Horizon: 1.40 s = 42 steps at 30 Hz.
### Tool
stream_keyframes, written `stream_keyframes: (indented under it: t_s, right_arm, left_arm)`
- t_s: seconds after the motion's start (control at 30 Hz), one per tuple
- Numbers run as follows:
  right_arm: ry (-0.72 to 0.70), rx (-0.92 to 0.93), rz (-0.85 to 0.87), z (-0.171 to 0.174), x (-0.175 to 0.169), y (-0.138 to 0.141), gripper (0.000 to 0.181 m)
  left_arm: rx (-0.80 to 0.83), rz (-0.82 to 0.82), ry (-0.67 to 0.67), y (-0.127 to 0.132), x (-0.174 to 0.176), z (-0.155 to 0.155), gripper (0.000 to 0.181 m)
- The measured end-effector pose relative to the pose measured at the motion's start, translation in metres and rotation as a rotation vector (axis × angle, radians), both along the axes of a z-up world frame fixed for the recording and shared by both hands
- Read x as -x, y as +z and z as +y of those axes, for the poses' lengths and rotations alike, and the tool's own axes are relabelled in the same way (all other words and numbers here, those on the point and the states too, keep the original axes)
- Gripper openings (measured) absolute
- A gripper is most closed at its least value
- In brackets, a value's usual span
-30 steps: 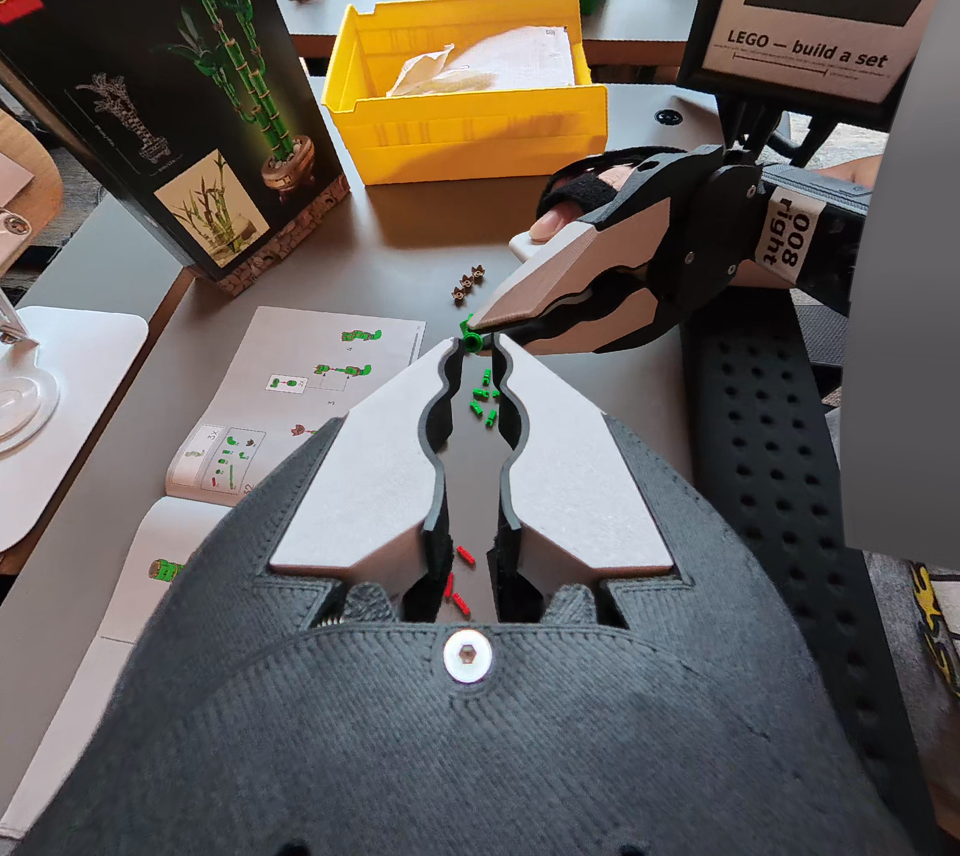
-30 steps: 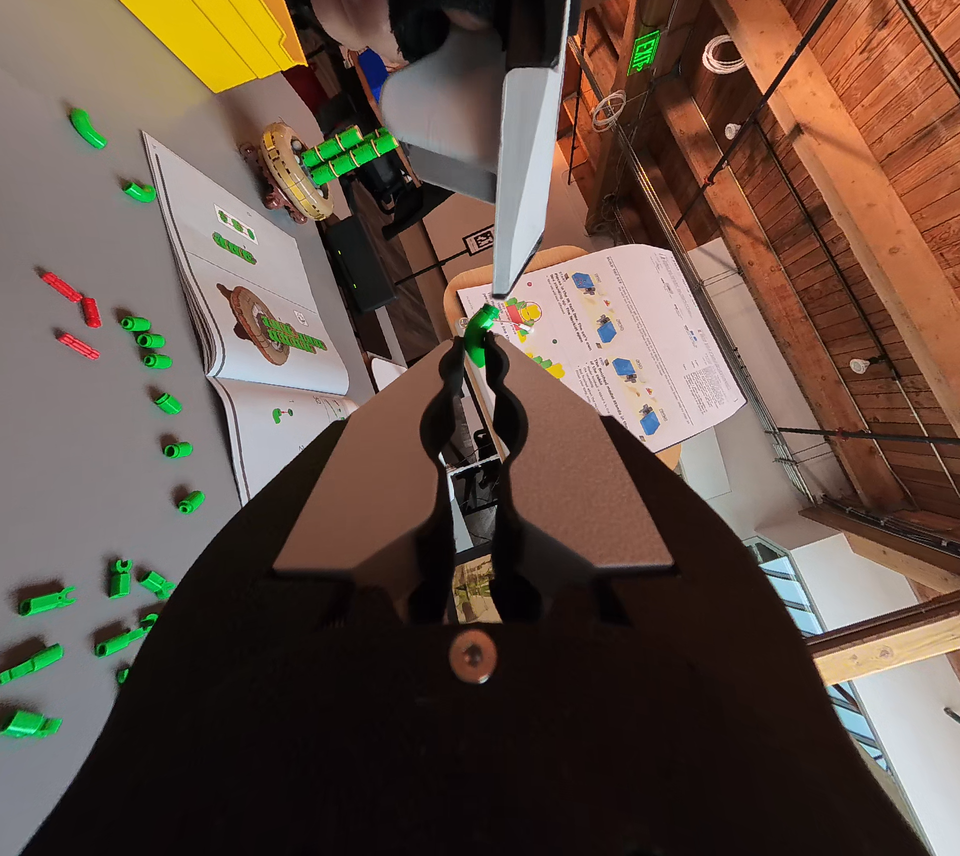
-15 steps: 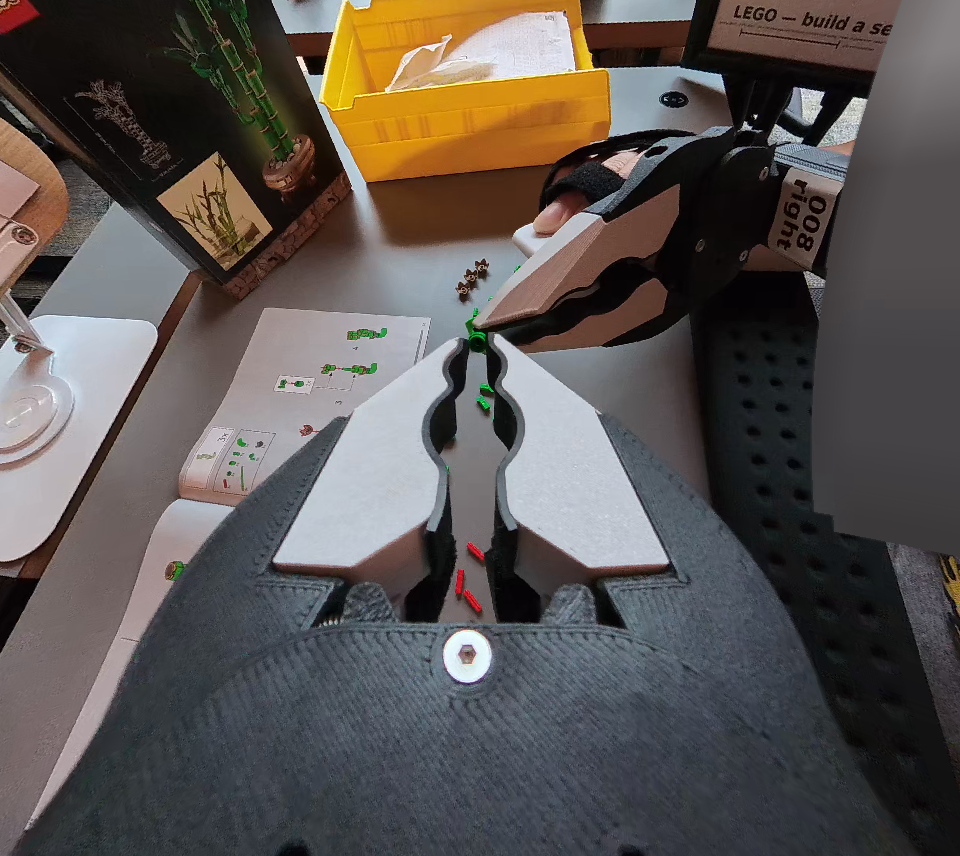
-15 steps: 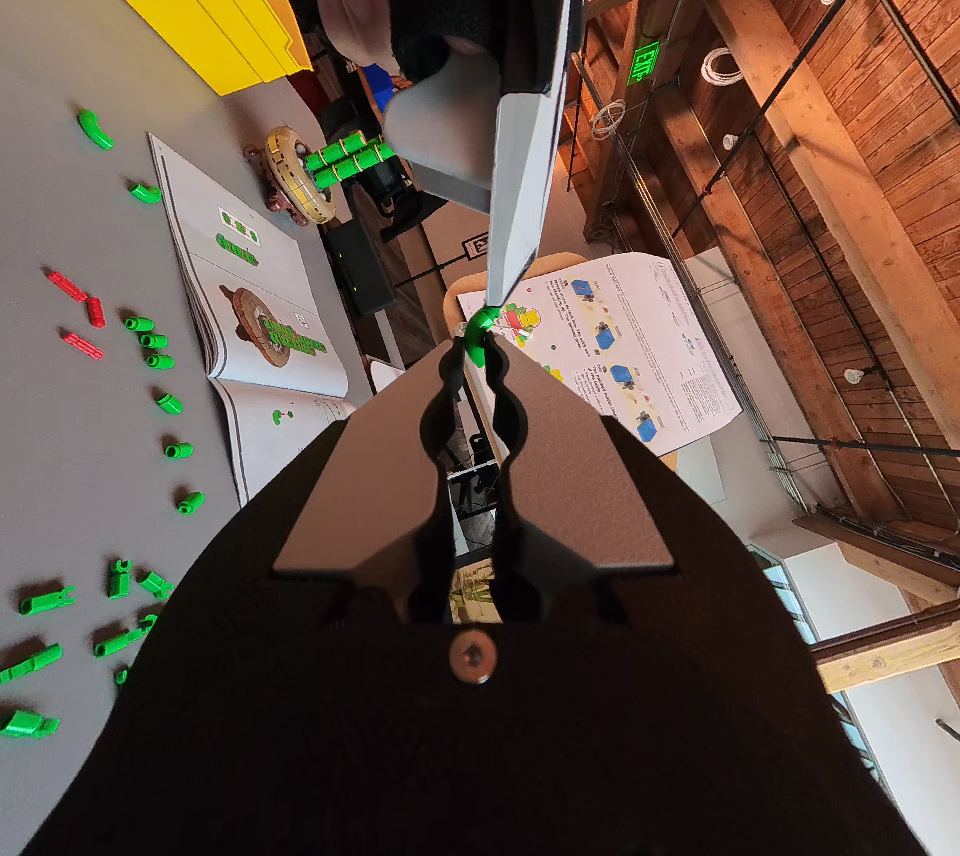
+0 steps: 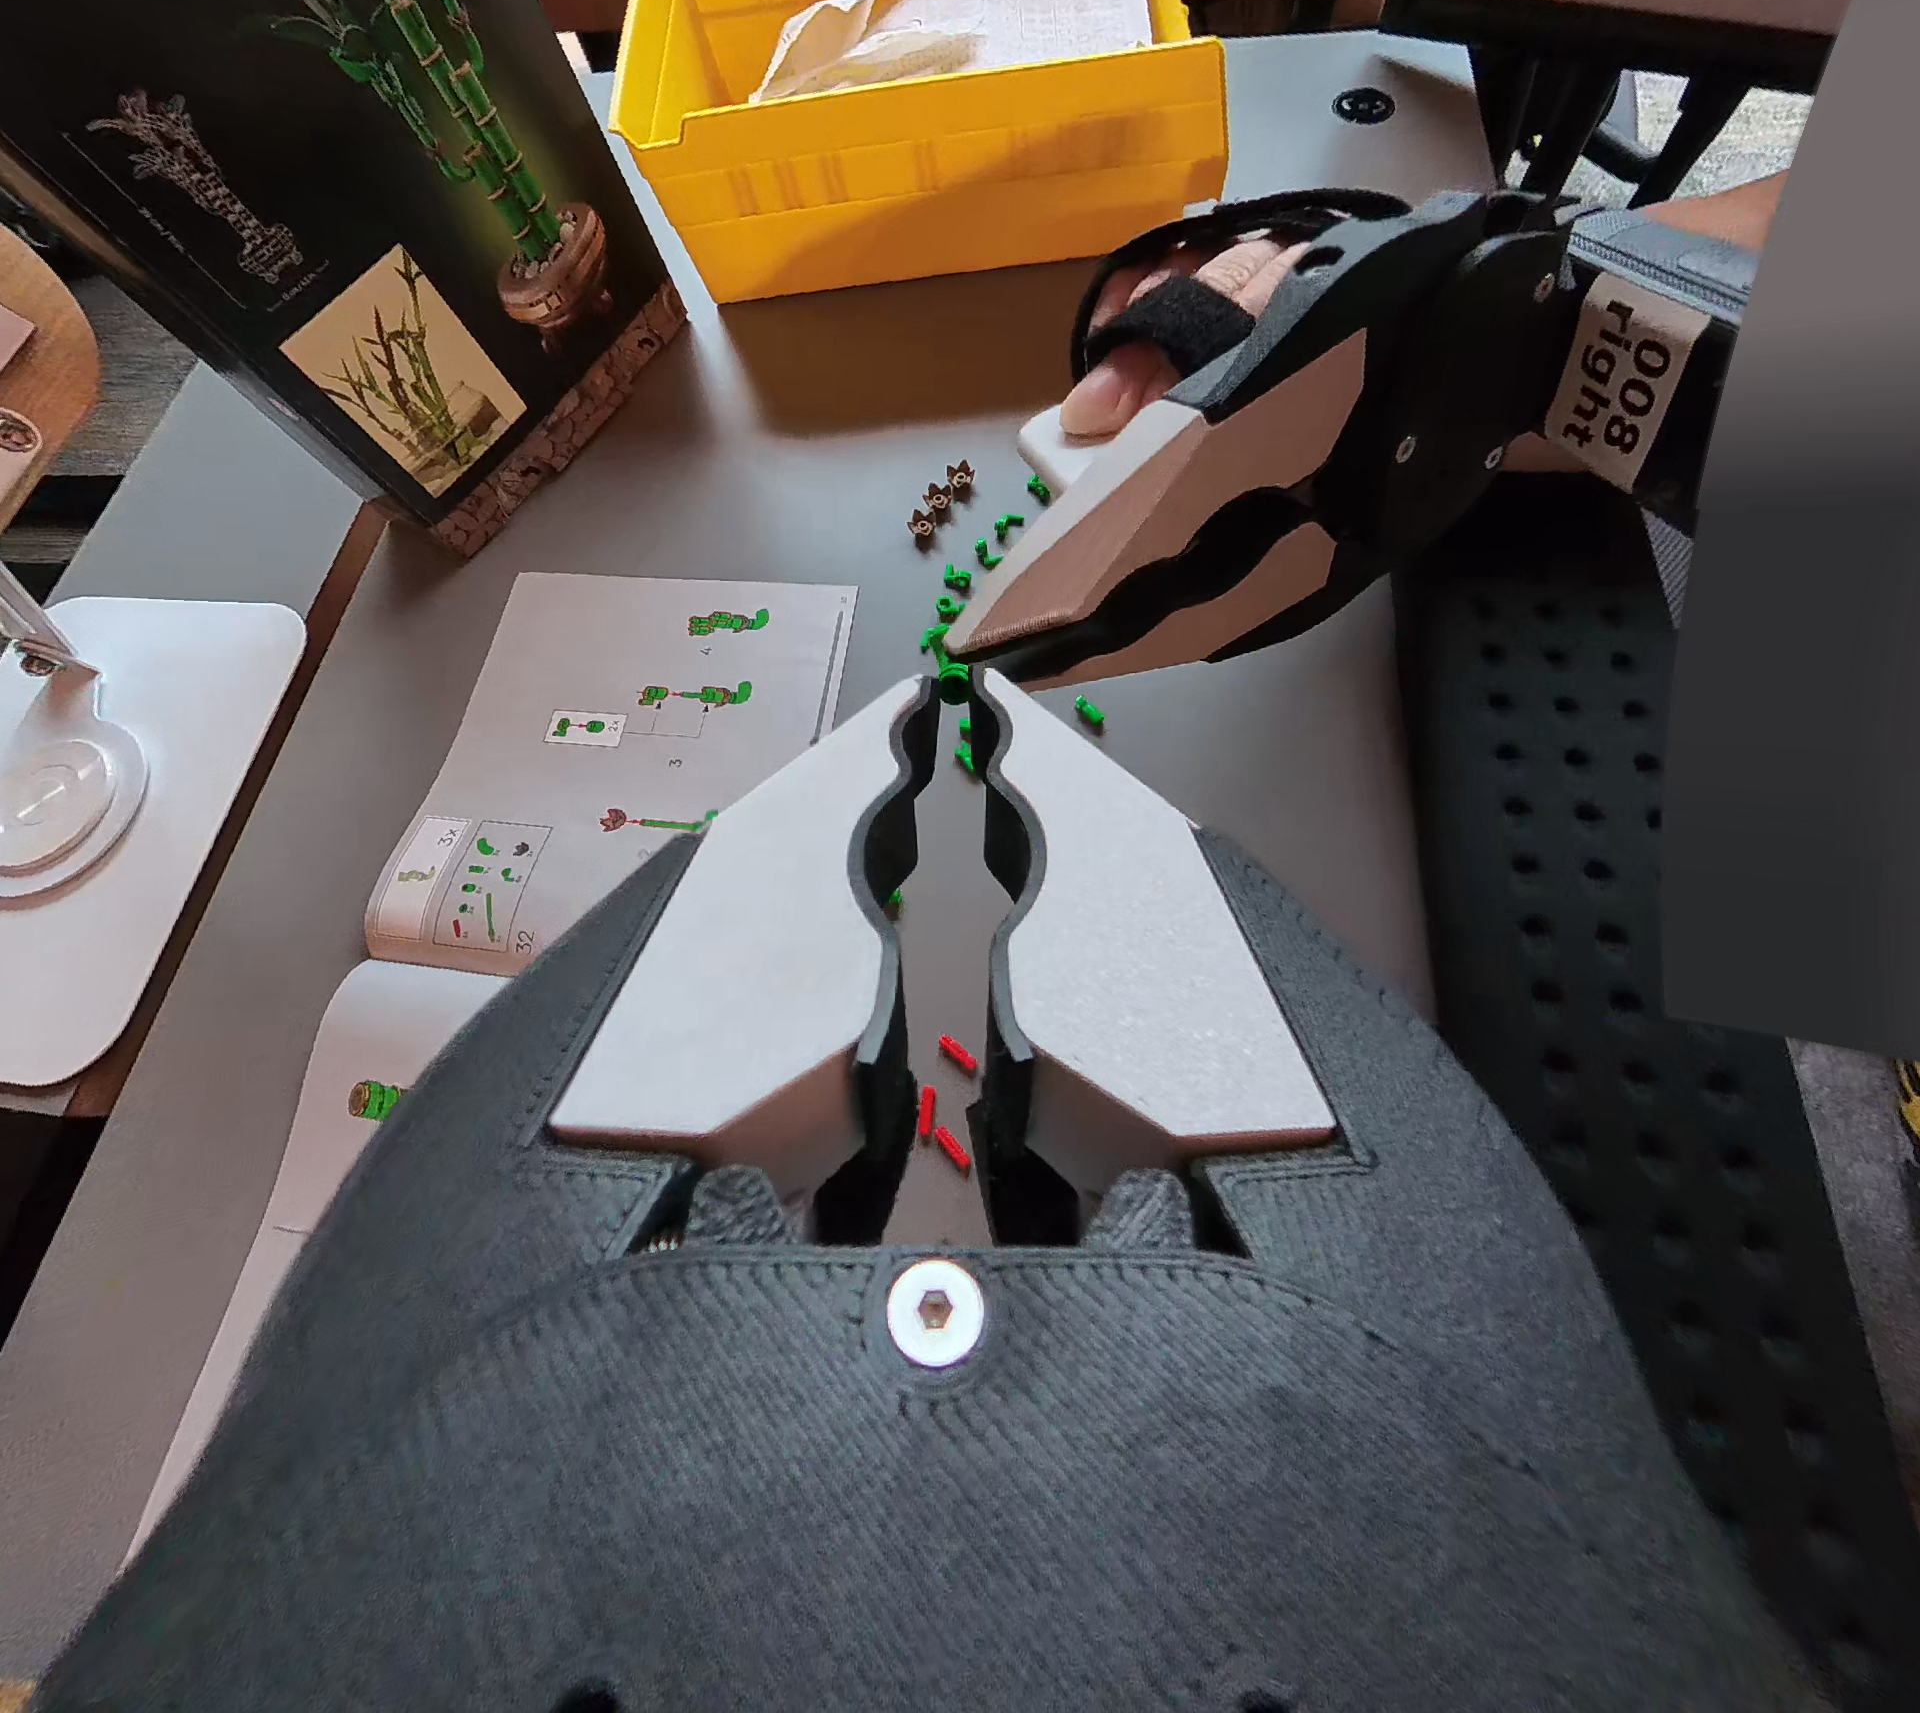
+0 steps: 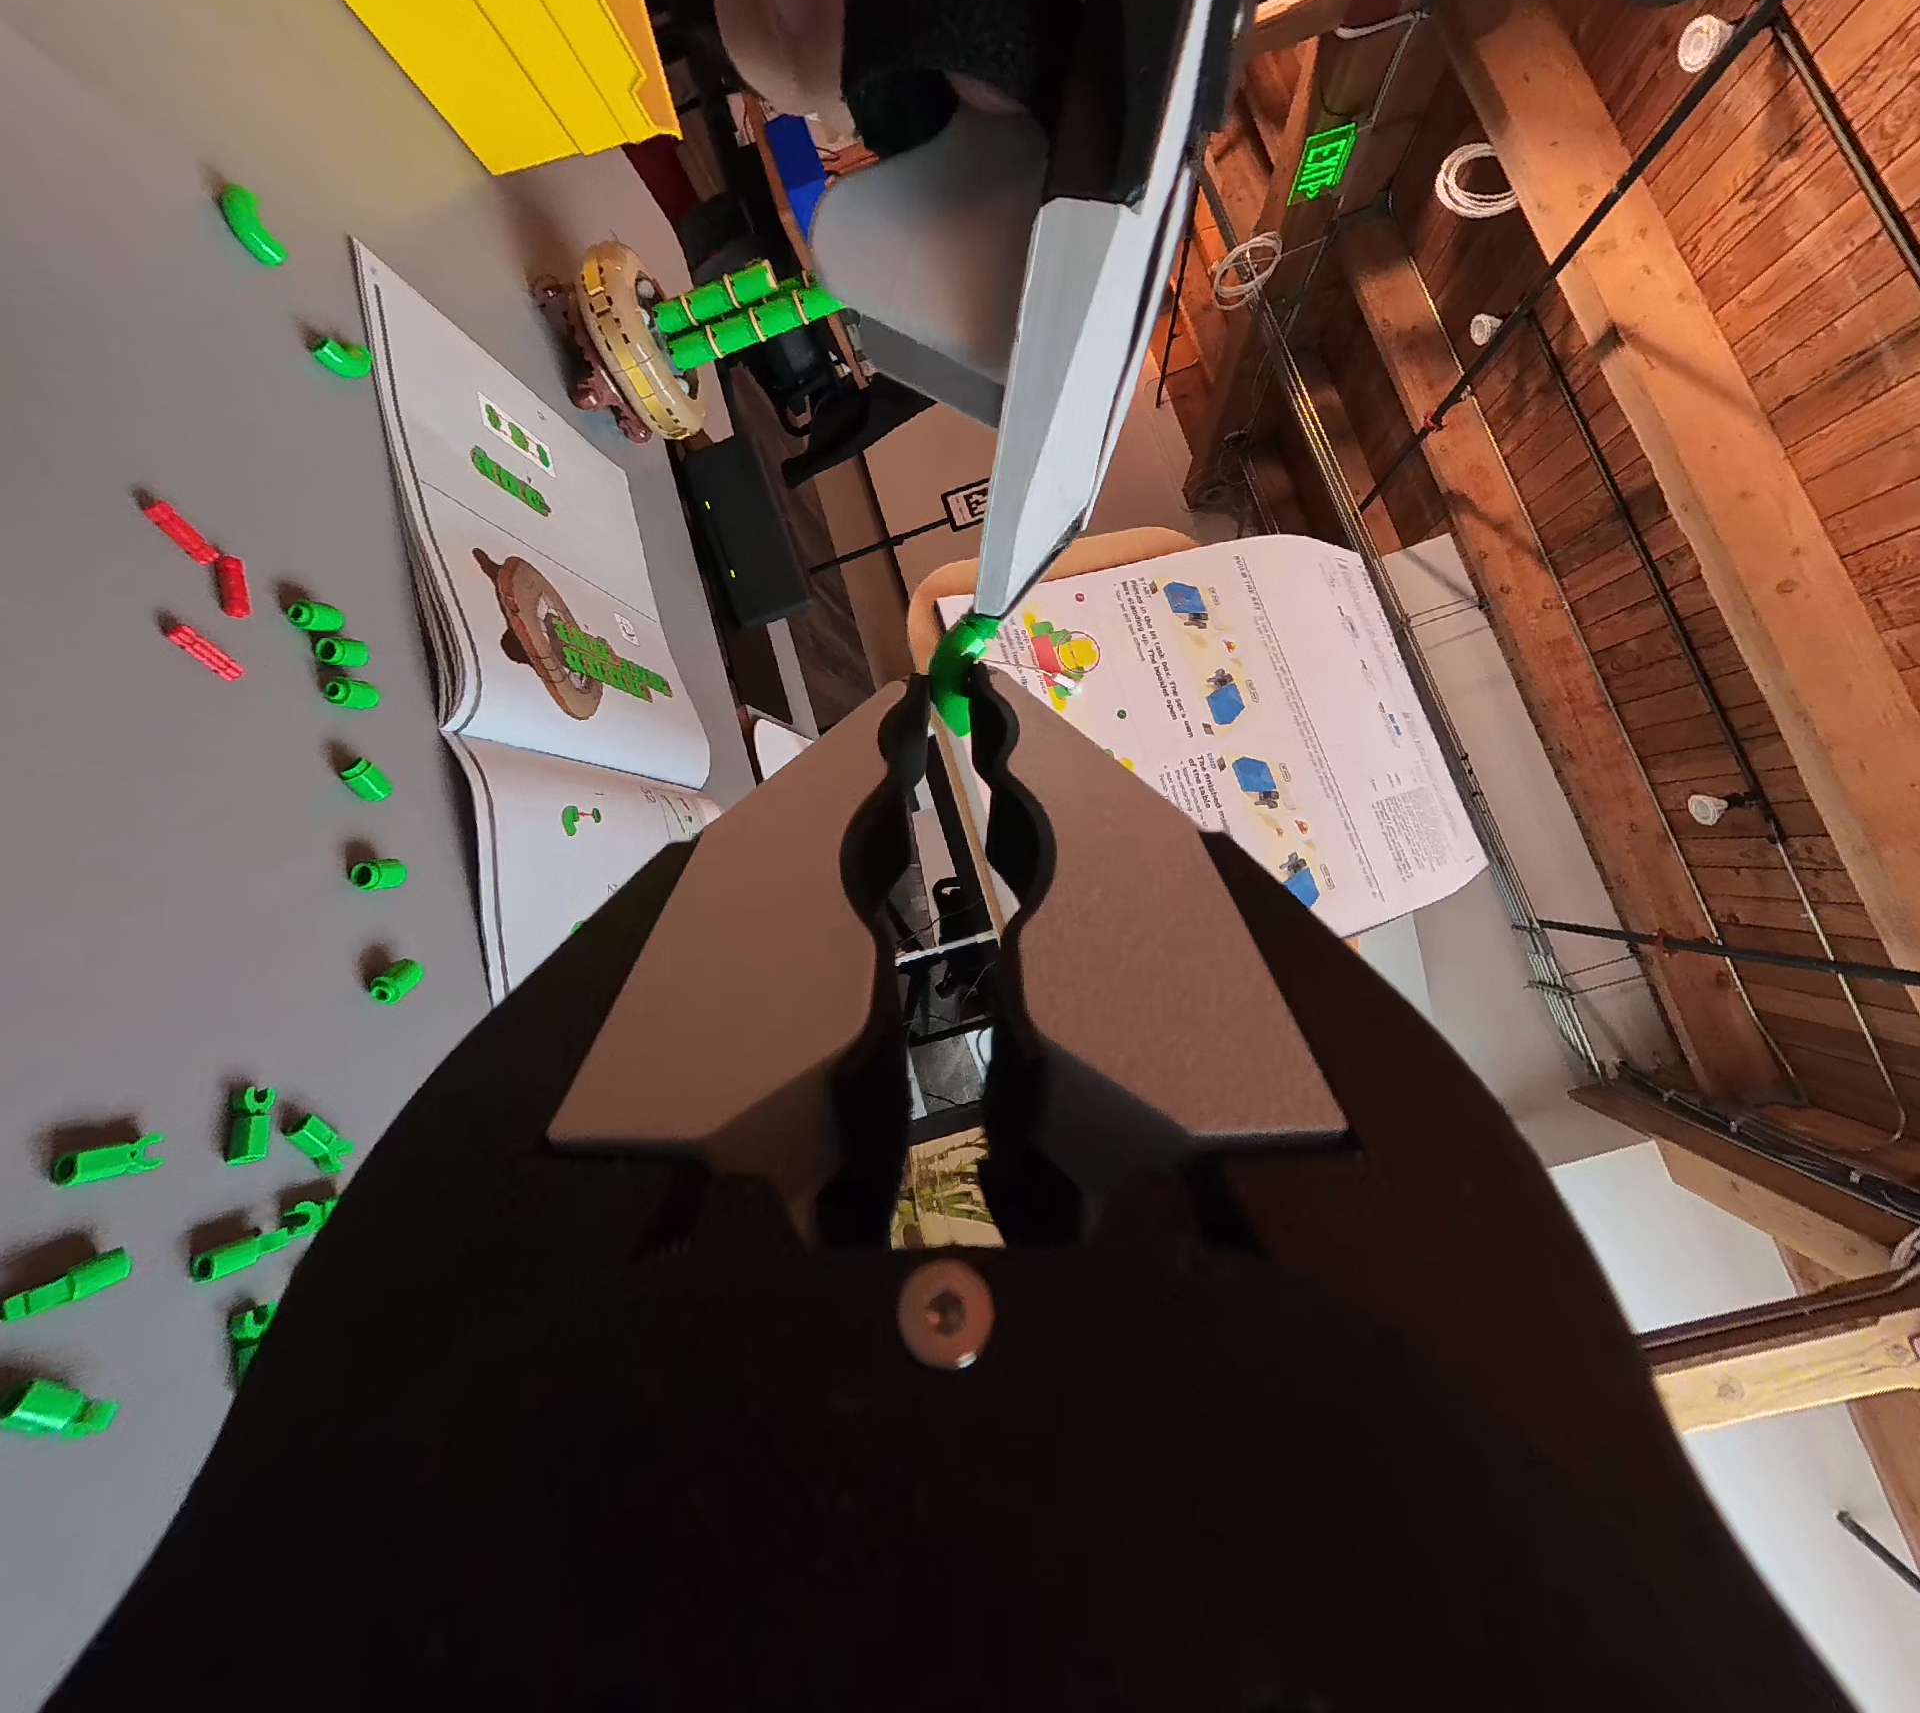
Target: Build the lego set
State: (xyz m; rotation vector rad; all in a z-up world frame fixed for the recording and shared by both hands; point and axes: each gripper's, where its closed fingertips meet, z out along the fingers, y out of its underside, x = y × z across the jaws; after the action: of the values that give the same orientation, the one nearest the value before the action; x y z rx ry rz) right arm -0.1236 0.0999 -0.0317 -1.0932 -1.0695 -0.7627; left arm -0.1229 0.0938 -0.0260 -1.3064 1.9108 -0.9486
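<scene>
Both grippers are held above the grey table (image 5: 790, 458), meeting tip to tip. My left gripper (image 5: 951, 689) is shut on a small green piece (image 5: 950, 684). My right gripper (image 6: 948, 699) is shut on a small green curved piece (image 6: 956, 676). In the left wrist view the right gripper (image 5: 961, 650) comes in from the right. In the right wrist view the left gripper (image 6: 985, 614) comes down from above and touches the green piece. Where the pieces meet is hidden by the tips. Loose green pieces (image 6: 343, 655) and red pins (image 6: 203, 583) lie on the table.
An open instruction booklet (image 5: 623, 770) lies left of the grippers. A partly built bamboo pot (image 6: 644, 344) stands beyond it. A yellow bin (image 5: 914, 136) and the set's box (image 5: 291, 105) stand at the back. Small brown pieces (image 5: 940, 500) lie near the green ones (image 5: 977, 562). My two grippers' fingertips are within a few centimetres of each other.
The two gripper tips have closed the small gap between them and now touch at the green pieces. Both grippers have stayed shut.
</scene>
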Motion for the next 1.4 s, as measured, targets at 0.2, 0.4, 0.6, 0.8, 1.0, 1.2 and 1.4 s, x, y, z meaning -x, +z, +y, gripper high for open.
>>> stream_keyframes:
  t_s: [0.2,0.4,0.6,0.8,1.0,1.2,1.4]
  right_arm:
    - [0.020,0.029,-0.062,0.001,0.005,-0.011,0.006]
    - [0.028,0.066,-0.082,0.002,0.007,-0.019,0.005]
    - [0.032,0.085,-0.098,0.003,0.008,-0.024,0.005]
    - [0.041,0.093,-0.120,0.001,0.011,-0.026,0.005]
    - [0.041,0.110,-0.163,0.001,0.014,-0.033,0.005]
    - [0.062,0.121,-0.115,-0.001,0.016,-0.031,0.005]
    - [0.116,0.120,0.041,-0.004,0.014,-0.016,0.005]
  left_arm:
    - [-0.052,0.070,-0.007,-0.012,0.006,0.001,0.002]
    - [-0.085,0.107,-0.011,-0.020,0.008,0.001,0.000]
    - [-0.065,0.137,-0.005,-0.025,0.009,0.003,0.000]
    - [-0.025,0.163,-0.018,-0.027,0.013,0.001,0.000]
    - [-0.022,0.202,-0.028,-0.034,0.015,0.000,0.000]
    - [0.007,0.189,-0.040,-0.031,0.016,-0.001,0.000]
    - [0.102,0.119,-0.042,-0.016,0.012,-0.002,0.000]
